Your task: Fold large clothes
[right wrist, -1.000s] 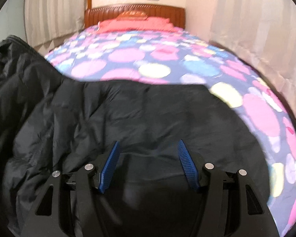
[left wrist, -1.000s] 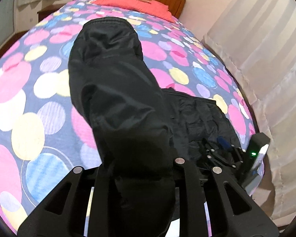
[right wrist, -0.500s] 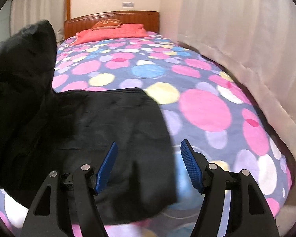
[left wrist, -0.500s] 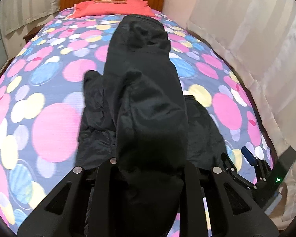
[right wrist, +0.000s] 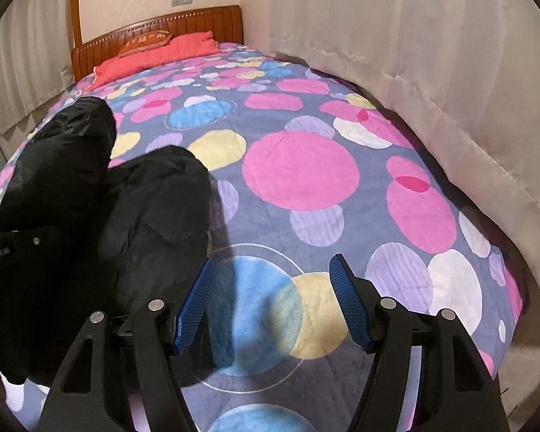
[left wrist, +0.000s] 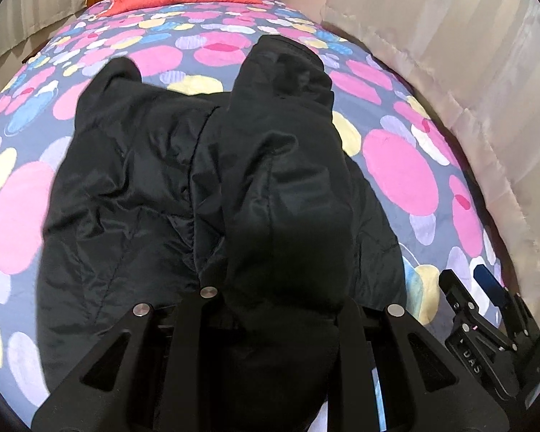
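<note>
A large black padded jacket [left wrist: 133,194] lies spread on the bed. My left gripper [left wrist: 280,309] is shut on a black sleeve [left wrist: 288,165] of it and holds the sleeve raised over the jacket's body; the fingertips are hidden in the fabric. In the right wrist view the jacket [right wrist: 151,208] lies at the left with the lifted sleeve [right wrist: 64,158] above it. My right gripper [right wrist: 273,298] is open and empty, its blue pads over bare bedspread just right of the jacket. It also shows at the lower right of the left wrist view [left wrist: 486,295].
The bed has a spotted pink, blue and yellow bedspread [right wrist: 306,172]. A red pillow [right wrist: 154,54] and wooden headboard [right wrist: 183,25] are at the far end. Pale curtains [right wrist: 414,36] run along the bed's right side.
My left gripper has swung the sleeve to the right over the jacket's body. My right gripper, open throughout, has moved right off the jacket onto bare bedspread.
</note>
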A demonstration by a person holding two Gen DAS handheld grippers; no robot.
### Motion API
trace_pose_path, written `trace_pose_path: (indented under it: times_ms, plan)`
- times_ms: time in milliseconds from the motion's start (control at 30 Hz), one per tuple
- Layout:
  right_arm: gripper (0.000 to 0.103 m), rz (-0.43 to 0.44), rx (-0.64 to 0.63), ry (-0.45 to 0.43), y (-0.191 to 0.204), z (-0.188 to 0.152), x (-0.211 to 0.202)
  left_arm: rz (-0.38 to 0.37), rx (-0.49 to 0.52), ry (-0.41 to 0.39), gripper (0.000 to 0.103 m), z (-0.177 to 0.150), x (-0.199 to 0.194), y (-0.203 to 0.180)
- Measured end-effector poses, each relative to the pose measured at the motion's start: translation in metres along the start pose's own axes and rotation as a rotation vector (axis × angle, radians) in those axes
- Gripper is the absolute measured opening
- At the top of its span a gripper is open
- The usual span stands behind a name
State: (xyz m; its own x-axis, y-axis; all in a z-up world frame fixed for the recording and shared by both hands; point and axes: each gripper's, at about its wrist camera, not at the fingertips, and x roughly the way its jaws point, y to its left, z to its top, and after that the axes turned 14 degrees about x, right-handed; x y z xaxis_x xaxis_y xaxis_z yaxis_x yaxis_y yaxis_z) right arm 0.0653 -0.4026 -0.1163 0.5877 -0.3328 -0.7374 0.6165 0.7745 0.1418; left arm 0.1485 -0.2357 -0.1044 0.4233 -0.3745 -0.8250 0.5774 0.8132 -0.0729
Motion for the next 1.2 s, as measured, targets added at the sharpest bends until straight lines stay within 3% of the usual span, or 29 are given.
trace_pose_path:
  times_ms: [233, 533, 667, 767, 967, 1067, 1200]
  plan:
    - [0.066, 0.006, -0.002, 0.011, -0.007, -0.007, -0.002, 0.047, 0.034, -0.007, 0.02, 0.0, 0.004, -0.016]
    - [0.066, -0.021, -0.004, -0.006, -0.015, -0.009, -0.013, 0.05, 0.053, -0.074, 0.05, 0.003, -0.037, -0.032]
    - [0.066, -0.025, -0.004, -0.009, -0.018, -0.008, -0.019, -0.005, 0.093, -0.137, 0.055, 0.003, -0.065, -0.044]
    - [0.066, -0.008, 0.001, -0.013, -0.017, -0.008, -0.026, -0.006, 0.129, -0.188, 0.057, 0.001, -0.087, -0.047]
    - [0.066, 0.07, 0.008, -0.027, 0.001, -0.003, -0.045, 0.1, 0.069, -0.252, 0.069, -0.011, -0.114, 0.007]
    - [0.066, 0.126, 0.007, -0.024, 0.018, -0.001, -0.051, 0.174, -0.006, -0.232, 0.069, -0.027, -0.113, 0.051]
    - [0.075, 0.191, -0.01, -0.017, 0.046, 0.0, -0.057, 0.226, -0.115, -0.197, 0.07, -0.048, -0.108, 0.103]
